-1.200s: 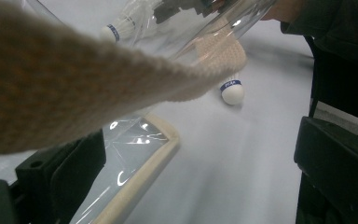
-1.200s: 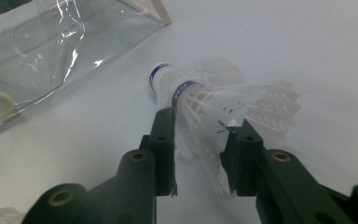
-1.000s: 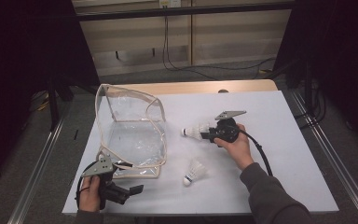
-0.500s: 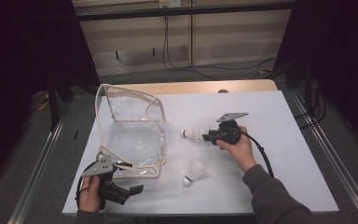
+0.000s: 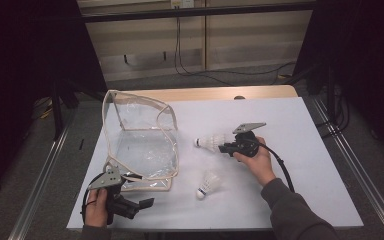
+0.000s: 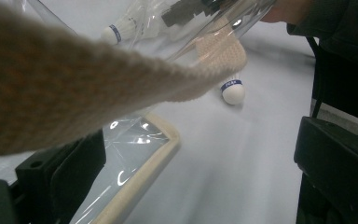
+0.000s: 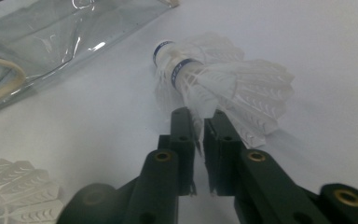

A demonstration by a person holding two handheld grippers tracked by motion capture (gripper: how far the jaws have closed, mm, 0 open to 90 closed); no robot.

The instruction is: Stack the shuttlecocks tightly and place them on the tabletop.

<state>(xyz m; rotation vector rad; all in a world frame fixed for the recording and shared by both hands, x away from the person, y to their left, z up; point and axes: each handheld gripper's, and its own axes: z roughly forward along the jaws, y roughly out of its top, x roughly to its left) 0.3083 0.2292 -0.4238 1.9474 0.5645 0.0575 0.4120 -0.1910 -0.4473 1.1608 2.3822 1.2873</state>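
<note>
Right hand-held gripper (image 5: 226,147): it sits on the right side of the worktop (image 5: 300,125), held in the person's right hand (image 5: 256,159). It points left, toward the clear bag.
Right jaws: they have just been closing. In the right gripper view they stand very close together and pinch the edge of the white feathers of the held shuttlecock (image 7: 223,84).
Held shuttlecock: in the high view it sticks out to the left of the right hand-held gripper, with its round cork end pointing at the bag. It is low over the worktop, and it is hard to tell if it touches it. In the right gripper view two blue bands show near the cork, so two shuttlecocks may be pushed one into the other.
Loose shuttlecock (image 5: 207,184): it lies on the worktop, nearer the person than the held one and a little apart from it. Its cork end points to the front edge.
Clear bag (image 5: 140,140): it is see-through with a cream border. It stands open on the left part of the worktop, near both shuttlecocks.
Left hand-held gripper (image 5: 142,203): it is at the front left corner, held in the left hand (image 5: 97,210), just beside the bag's front edge.
Left jaws: they stand wide apart in the left gripper view. The bag's cream strap (image 6: 74,88) crosses in front of them, but they do not squeeze it.
</note>
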